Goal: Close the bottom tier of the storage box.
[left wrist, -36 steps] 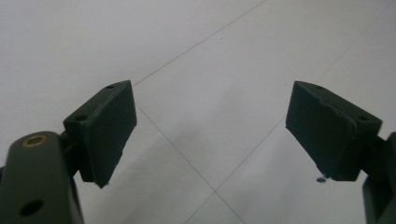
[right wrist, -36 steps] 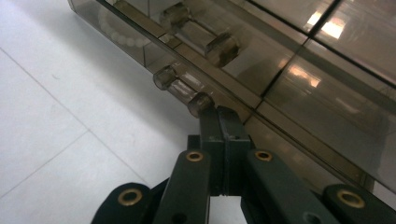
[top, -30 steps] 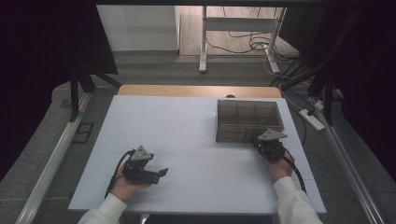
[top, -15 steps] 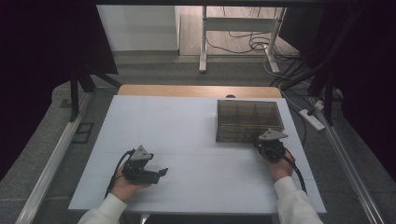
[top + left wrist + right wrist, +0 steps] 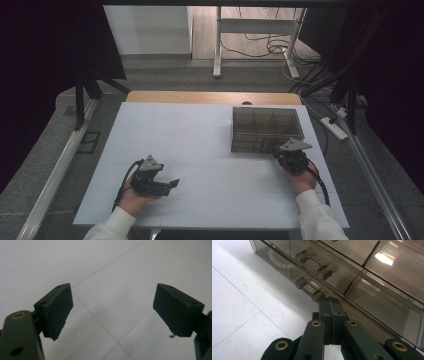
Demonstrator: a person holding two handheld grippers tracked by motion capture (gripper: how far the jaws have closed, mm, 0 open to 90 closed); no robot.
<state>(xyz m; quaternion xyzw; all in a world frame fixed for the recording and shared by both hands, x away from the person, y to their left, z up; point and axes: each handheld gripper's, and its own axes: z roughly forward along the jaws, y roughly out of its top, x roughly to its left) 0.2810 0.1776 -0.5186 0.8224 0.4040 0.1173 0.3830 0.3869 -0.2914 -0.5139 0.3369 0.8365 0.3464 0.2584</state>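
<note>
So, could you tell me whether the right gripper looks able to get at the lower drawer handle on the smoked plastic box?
Probably yes. The right gripper has its jaws shut, its tip right beside the lower drawer handle of the box, with nothing between them. It would likely have to open first to take hold.

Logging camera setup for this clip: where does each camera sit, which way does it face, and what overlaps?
High view: above the person's side, facing forward and down on the white table; both forearms, left claw and right claw show.
Left gripper view: rides the left claw, looking along its open jaws at bare table.
Right gripper view: rides the right claw, shut, tips at the smoky plastic drawer box.
Shared: the box appears in the high and right gripper views.
</note>
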